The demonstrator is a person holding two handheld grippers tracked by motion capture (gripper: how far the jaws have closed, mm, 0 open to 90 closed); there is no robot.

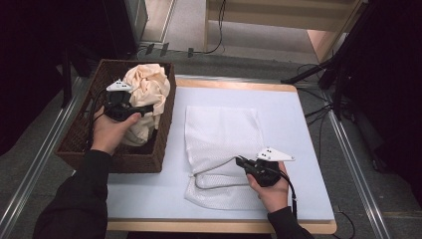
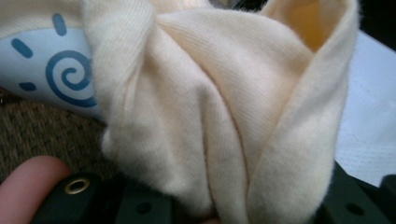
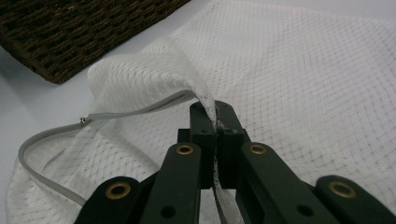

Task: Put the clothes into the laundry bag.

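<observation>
Nearest the person, the right gripper [image 1: 242,162] was pinched tight on the zippered rim of the white mesh laundry bag [image 1: 224,134], which lay flat on the bench [image 1: 308,199] with its mouth barely lifted. Farther off, the left gripper [image 1: 147,108] was clamped on a bunch of the cream garment [image 1: 149,87], raised above the wicker basket [image 1: 79,144]. The risk, as I judged it: the hanging cloth could snag on the basket's rim, or meet a mouth too narrow and spill beside it.
</observation>
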